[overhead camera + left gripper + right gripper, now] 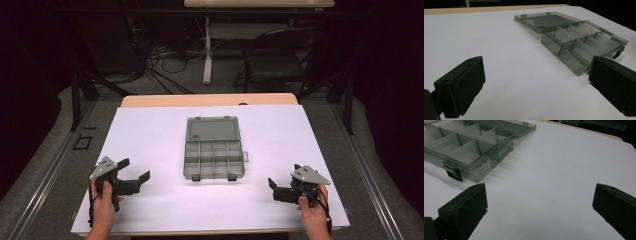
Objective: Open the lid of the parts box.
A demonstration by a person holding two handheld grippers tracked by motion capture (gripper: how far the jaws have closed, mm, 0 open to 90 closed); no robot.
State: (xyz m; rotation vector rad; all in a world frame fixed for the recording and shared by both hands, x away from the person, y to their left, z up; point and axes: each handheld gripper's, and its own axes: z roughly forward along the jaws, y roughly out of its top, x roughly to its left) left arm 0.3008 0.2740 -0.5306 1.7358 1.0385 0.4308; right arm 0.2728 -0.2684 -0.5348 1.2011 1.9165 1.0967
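White table [150, 135]: open organizer box [214, 150] centre, both claws apart, empty.

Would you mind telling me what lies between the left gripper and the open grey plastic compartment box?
Nothing: the high view shows bare white tabletop between the left gripper and the grey plastic compartment box.

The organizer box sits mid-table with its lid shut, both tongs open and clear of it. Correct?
Not quite: the organizer box has its lid open, laid flat on the table behind the empty compartments, as the high view shows. The rest holds: left tongs and right tongs are open and clear of it.
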